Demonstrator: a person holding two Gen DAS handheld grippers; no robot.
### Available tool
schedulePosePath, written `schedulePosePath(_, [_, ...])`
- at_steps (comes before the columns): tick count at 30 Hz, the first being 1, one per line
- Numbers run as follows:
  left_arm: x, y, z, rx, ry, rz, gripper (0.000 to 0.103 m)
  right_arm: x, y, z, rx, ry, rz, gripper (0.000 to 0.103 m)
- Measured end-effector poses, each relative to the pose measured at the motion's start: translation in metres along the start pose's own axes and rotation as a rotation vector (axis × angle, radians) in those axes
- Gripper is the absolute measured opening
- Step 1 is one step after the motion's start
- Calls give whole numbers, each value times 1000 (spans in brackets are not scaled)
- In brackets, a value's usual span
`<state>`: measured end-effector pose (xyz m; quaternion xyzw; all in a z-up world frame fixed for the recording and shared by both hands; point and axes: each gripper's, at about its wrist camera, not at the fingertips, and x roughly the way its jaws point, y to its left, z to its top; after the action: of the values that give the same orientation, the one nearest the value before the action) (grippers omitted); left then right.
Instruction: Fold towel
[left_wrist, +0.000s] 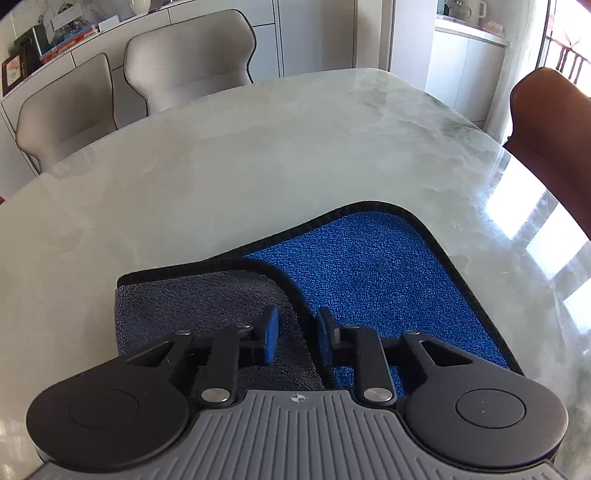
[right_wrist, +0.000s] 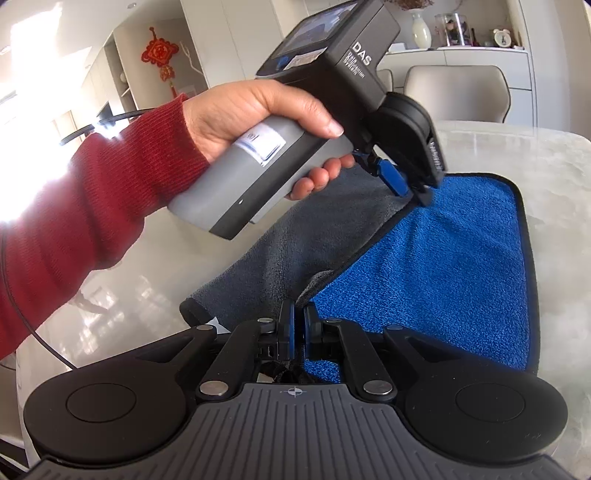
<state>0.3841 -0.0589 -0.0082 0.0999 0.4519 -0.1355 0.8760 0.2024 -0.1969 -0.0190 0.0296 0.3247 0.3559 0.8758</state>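
Right tongs (right_wrist: 299, 325) are clamped on the near corner of your towel (right_wrist: 424, 277); left tongs (left_wrist: 297, 332) sit slightly apart, straddling the black hem (left_wrist: 291, 291), not pinching it.

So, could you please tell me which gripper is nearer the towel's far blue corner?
Left. The left gripper is over the fold edge of the towel, toward its far corner; the right gripper is at the near edge.
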Motion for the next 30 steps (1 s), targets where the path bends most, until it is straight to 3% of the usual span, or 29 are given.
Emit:
schedulePosePath(13, [-31,16,21,-145,-113,-97,5,-17,-13,1,43,-41,-62,7])
schedulePosePath(30, [-11,-40,45,-140,-111,-176,5,-46,-64,-10,167,-32,-159,7])
